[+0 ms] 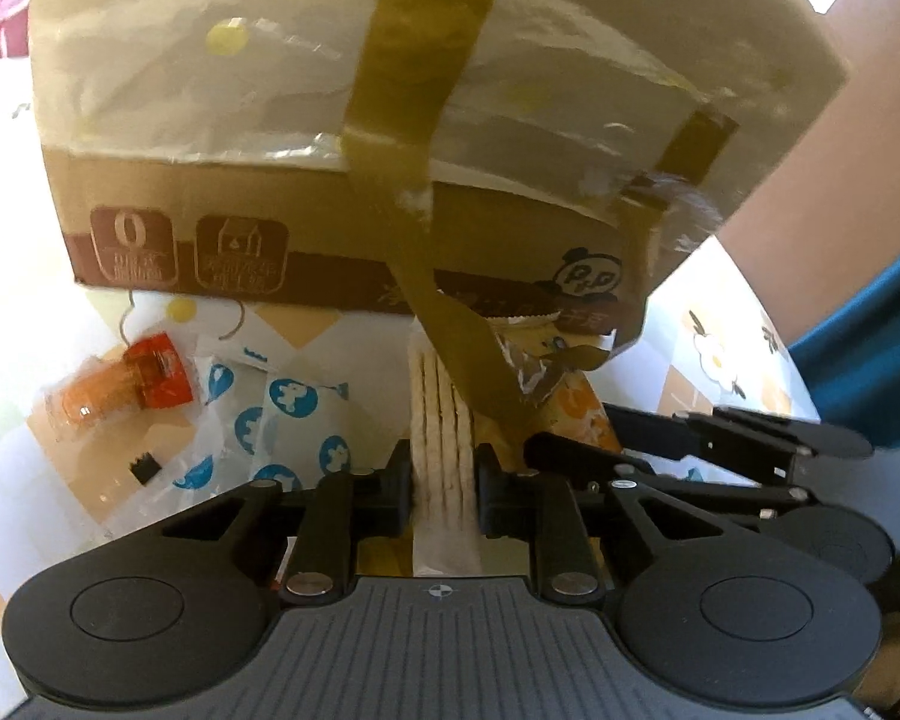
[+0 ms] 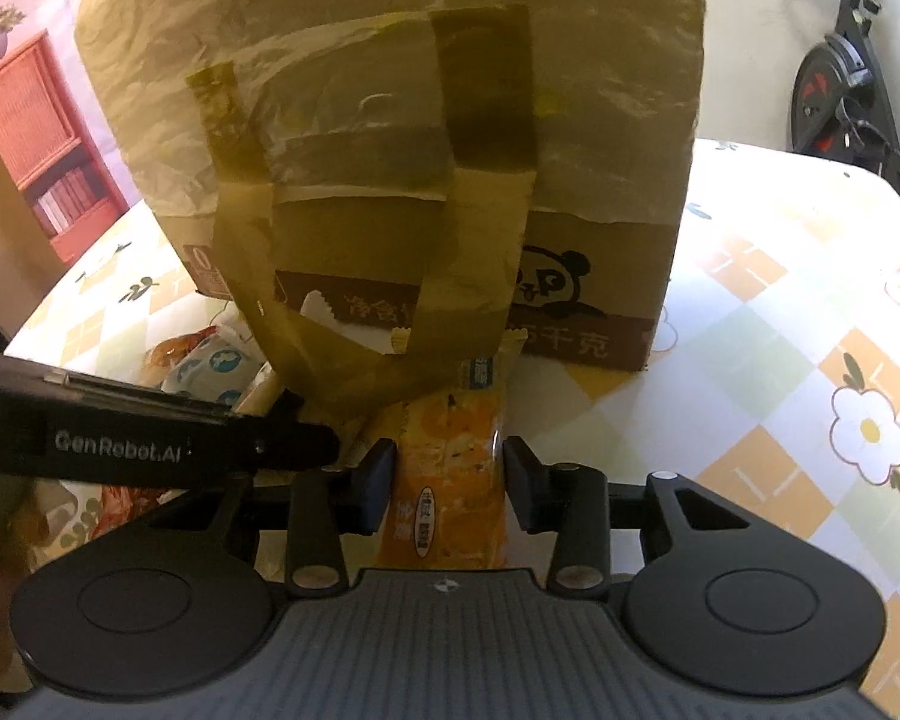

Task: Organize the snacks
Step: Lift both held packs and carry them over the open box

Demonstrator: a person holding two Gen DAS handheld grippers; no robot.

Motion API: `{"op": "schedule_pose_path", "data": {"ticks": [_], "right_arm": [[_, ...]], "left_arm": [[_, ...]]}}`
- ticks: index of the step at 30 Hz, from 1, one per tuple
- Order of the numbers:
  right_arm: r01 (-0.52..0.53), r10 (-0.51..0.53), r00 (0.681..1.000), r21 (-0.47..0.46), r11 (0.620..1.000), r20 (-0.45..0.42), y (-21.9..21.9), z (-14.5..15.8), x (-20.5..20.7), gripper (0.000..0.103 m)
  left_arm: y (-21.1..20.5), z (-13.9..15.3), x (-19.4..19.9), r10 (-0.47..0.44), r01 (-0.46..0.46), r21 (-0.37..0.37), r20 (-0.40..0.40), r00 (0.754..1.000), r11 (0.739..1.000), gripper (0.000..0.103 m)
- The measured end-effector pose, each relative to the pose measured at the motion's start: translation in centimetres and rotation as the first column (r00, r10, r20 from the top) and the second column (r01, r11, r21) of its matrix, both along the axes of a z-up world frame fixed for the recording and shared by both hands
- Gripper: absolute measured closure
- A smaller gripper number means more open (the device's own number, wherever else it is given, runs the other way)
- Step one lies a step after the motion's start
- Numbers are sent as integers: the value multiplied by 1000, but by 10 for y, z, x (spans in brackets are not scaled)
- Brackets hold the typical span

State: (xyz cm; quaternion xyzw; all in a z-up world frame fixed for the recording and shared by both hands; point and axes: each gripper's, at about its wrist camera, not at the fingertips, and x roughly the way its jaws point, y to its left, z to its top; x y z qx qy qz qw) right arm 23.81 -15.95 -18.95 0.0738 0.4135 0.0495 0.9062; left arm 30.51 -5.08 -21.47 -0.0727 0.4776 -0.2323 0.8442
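Note:
My left gripper (image 1: 444,480) is shut on a pale ribbed snack pack (image 1: 441,420) that stands on edge between its pads. My right gripper (image 2: 447,480) is shut on an orange snack pack (image 2: 450,456), whose far end reaches under loose tape. The two grippers sit side by side: the right gripper (image 1: 570,429) shows at the right of the left wrist view, and the left gripper (image 2: 294,426) at the left of the right wrist view. Just ahead of both stands a taped cardboard box (image 1: 330,228) with a panda print (image 2: 600,252).
An orange jelly cup (image 1: 126,384) and blue-and-white packets (image 1: 282,414) lie left of the box on the flowered checked tablecloth (image 2: 810,360). A person's arm (image 1: 840,180) is at the right. A red shelf (image 2: 36,138) and an exercise bike (image 2: 840,90) stand beyond the table.

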Motion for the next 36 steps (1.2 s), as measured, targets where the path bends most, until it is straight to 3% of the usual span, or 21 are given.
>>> {"op": "schedule_pose_path", "data": {"ticks": [6,12,23,29,36], "right_arm": [[26,-26,1000,40,999,9,-12,5,-9,63],[149,-153,988,126,981,23,-41,10,-28,63],[374,-400,915,256,891,57,-94,16,-69,63],[396,-444,883,269,878,150,-102,44,-78,63],[360,-436,845,274,892,310,-103,103,-72,63]], "left_arm": [[19,21,-10,17,-15,-82,26,1000,997,82],[61,27,-18,115,-115,-111,-6,993,987,82],[135,50,-36,311,-299,-183,40,949,936,82],[147,83,-42,337,-306,-201,140,931,930,82],[140,144,-33,295,-229,-237,302,906,944,82]]}}
